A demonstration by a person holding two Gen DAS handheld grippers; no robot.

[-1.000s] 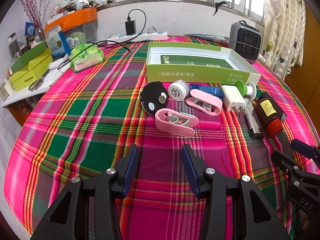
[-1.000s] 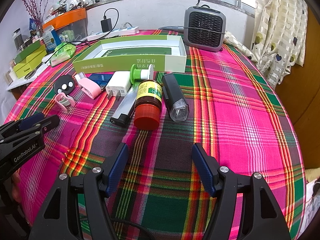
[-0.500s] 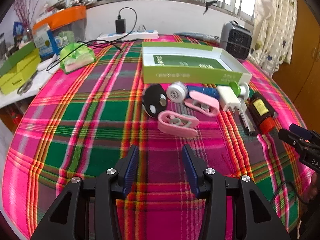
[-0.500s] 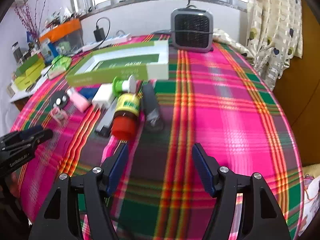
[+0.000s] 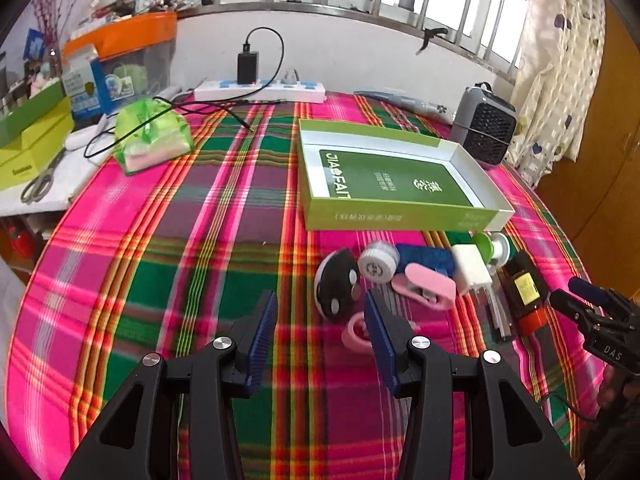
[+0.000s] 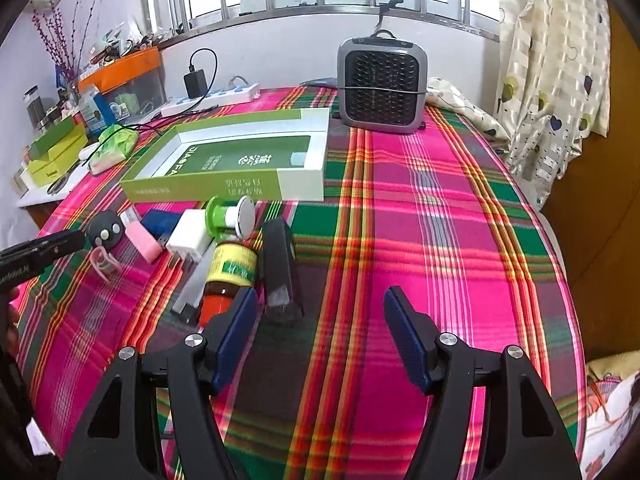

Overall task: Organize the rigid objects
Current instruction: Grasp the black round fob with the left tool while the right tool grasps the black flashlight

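Observation:
A row of small objects lies in front of the open green box [image 5: 396, 178] [image 6: 240, 160]: a black oval piece [image 5: 335, 285] [image 6: 105, 233], a white round cap [image 5: 377, 266], a blue block [image 5: 428, 258], two pink clips [image 5: 426, 290] [image 5: 356, 334], a white plug [image 5: 471, 269] [image 6: 190, 236], a green spool [image 6: 228, 216], a brown red-capped bottle [image 6: 229, 276] and a black case [image 6: 280, 264]. My left gripper [image 5: 322, 332] is open, just left of the nearer pink clip. My right gripper [image 6: 320, 332] is open, its left finger in front of the bottle's cap.
A grey heater [image 6: 382, 84] stands behind the box. A power strip [image 5: 260, 90], a green pouch [image 5: 150, 140], scissors [image 5: 40, 184] and boxes [image 5: 30, 140] sit at the far left. Plaid cloth covers the round table [image 6: 440, 220], whose edge drops off at right.
Both grippers have risen and tipped toward the objects. The left one has shifted left of the nearer pink clip; the right one has moved in over the bottle's cap.

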